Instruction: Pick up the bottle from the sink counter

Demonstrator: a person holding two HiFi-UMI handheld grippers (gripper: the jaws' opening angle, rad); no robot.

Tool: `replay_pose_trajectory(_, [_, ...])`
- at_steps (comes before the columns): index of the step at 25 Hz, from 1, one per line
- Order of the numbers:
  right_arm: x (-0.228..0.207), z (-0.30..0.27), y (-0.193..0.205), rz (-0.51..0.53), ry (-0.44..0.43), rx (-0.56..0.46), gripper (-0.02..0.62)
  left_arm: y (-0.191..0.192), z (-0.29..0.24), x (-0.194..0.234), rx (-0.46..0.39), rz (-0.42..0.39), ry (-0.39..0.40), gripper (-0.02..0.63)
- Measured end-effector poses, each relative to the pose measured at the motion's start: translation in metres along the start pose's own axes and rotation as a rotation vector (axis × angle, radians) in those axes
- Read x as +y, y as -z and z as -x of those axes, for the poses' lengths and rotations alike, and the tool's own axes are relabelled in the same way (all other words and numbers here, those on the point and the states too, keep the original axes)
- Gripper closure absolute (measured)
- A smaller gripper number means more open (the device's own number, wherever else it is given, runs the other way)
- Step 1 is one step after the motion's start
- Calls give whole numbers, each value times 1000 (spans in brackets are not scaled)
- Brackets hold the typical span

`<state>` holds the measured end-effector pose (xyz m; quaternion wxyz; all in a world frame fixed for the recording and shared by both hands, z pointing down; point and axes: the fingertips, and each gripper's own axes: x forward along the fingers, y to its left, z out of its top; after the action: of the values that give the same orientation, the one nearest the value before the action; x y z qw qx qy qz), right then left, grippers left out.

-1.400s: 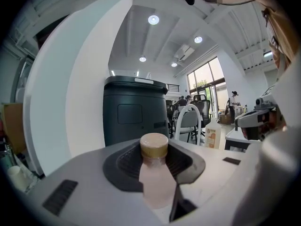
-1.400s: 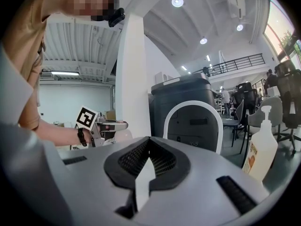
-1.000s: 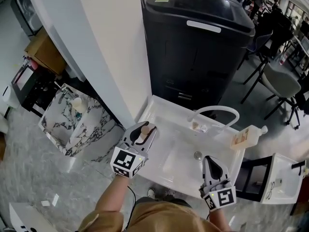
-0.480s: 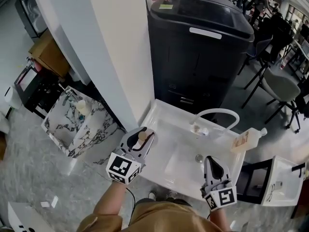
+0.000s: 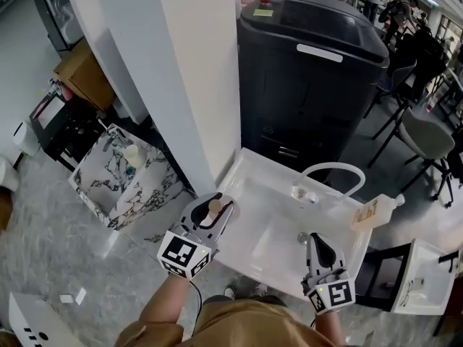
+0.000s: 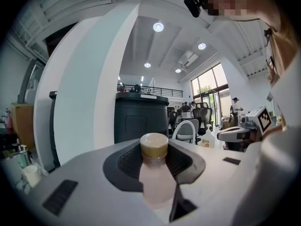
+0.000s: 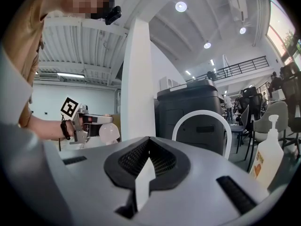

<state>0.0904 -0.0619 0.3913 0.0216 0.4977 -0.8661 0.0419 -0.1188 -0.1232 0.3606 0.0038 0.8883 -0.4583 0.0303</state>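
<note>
— Starting close in: what does the left gripper (image 6: 154, 160) have?

— A small bottle (image 6: 155, 178), pale pink with a tan cap. The jaws pinch its body from either side, and the cap pokes out past the tips.

— Where does that put the bottle?

— In the head view it is held over the near left corner of the white sink surface (image 5: 249, 172), just beside the white pillar (image 5: 181, 78). I cannot tell whether its underside is clear of the surface.

— And the right gripper (image 7: 148, 155)?

— Its jaws are pressed together at the tips with nothing caught between them. It hangs over the near right edge of the surface, close to the drain (image 5: 302, 237).

— What lies farther back?

— A white arched faucet (image 5: 331, 170) rises at the rear of the basin. A pump dispenser (image 5: 376, 210) with an orange label stands at the right rear corner, well apart from both grippers.

— Beyond the sink?

— A big black machine (image 5: 311, 71) stands right behind it. A marble-patterned box (image 5: 108, 194) sits on the floor to the left of the pillar. Dark chairs (image 5: 423, 121) stand off to the far right.
</note>
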Motion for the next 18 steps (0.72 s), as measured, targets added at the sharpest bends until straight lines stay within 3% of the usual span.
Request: replay_pose_trajectory(18, [-22, 10, -14, 16, 62, -31, 595, -30, 35, -10, -32, 4, -10, 483])
